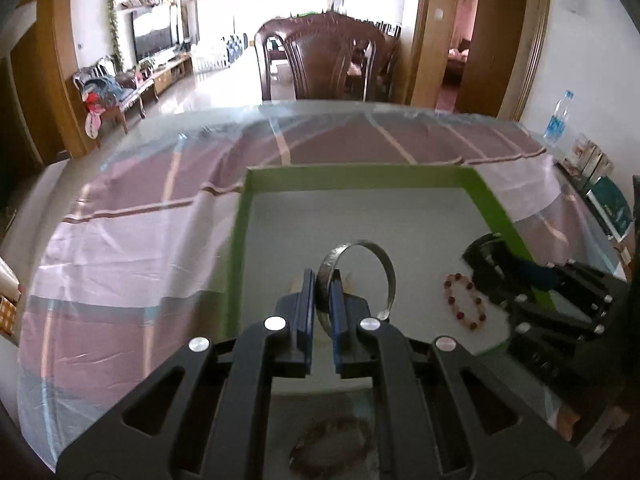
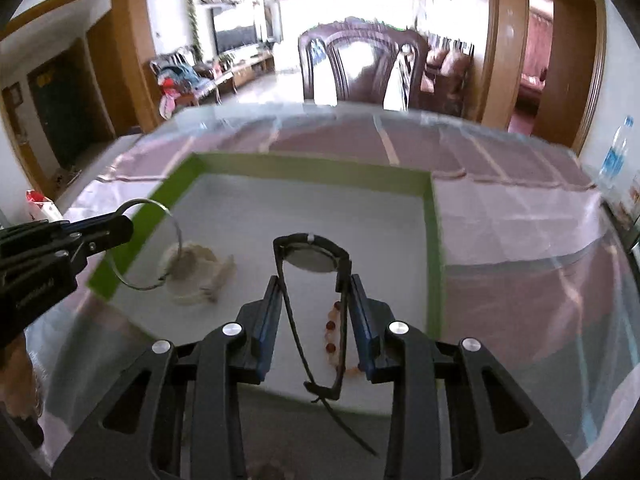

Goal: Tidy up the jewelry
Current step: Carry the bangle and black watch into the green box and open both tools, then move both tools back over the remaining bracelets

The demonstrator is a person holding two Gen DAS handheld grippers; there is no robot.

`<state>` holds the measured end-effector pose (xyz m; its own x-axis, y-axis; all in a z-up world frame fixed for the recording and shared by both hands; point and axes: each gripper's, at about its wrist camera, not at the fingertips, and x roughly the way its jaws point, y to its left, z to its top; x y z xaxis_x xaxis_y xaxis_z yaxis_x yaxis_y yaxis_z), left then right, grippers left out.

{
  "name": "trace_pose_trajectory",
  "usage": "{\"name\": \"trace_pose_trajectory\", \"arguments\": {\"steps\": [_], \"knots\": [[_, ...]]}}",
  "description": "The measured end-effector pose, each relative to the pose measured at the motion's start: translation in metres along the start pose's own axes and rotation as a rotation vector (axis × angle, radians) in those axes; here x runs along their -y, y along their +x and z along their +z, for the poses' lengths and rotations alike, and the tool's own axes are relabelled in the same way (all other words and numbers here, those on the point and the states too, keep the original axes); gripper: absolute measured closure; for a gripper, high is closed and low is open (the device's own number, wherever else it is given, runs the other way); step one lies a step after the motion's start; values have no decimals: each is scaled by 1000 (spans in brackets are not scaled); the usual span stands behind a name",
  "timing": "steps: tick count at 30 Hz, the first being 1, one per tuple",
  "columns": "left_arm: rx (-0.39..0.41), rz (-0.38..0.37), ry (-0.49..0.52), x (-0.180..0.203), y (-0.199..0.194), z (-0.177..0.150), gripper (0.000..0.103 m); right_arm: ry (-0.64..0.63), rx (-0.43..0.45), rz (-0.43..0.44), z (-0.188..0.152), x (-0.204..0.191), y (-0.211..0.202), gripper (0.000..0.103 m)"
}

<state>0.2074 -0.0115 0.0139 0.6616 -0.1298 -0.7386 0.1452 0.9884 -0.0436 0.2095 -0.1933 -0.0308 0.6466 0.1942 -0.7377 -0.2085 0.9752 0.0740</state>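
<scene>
A: Bangle (image 1: 360, 276), silver, pinched at its near rim by the left gripper (image 1: 323, 280); upright, above the tray.
B: And the watch (image 2: 316, 260)?
A: Black, clamped by its strap between the pads of the right gripper (image 2: 314, 292), face at the far end, loose strap tail trailing near.
B: Both grippers clenched on something, then?
A: Yes. Left squeezed tight on the bangle, right wider around the watch band.
B: Below them?
A: Bead bracelet (image 1: 464, 300), red and pale, flat on the tray floor, right of the bangle, partly hidden behind the watch in the right view. Left of it, a crumpled beige thing (image 2: 192, 272), too blurred to name.
B: Further out?
A: Tray (image 1: 356, 176), grey floor, green walls, on a table (image 1: 120, 240) under clear plastic over a mauve cloth. Beyond the far edge, a dark wooden chair (image 1: 320, 60). Far right, a water bottle (image 1: 558, 118).
</scene>
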Motion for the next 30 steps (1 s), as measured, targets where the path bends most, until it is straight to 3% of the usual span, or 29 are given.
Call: {"name": "trace_pose_trajectory", "arguments": {"steps": [2,5,7,8,12,15,21,24,30], "knots": [[-18,-14,7,4,13,-1,95,6,-41,7,-4,-1,14,69],[-37,-27,6,8,20,-2,88,6,-21,-15,-7,1,6,54],[-26,-23,30,10,13,-6,74,28,-12,21,-9,4,-9,47],[-15,-17,42,10,7,-7,73,39,-4,33,-10,6,-19,45],[6,35,97,7,-25,-24,66,28,11,68,-27,5,-62,45],[2,49,109,-2,-44,-46,57,-21,-5,45,-52,0,-78,45],[-81,68,43,-26,-29,-91,53,-78,-140,6,-101,-2,-63,45],[-135,80,9,-32,-14,-102,53,-114,-177,8,-111,-9,-56,45],[-139,78,24,-28,-10,-114,47,-154,-238,-67,-116,-23,-30,45]]}}
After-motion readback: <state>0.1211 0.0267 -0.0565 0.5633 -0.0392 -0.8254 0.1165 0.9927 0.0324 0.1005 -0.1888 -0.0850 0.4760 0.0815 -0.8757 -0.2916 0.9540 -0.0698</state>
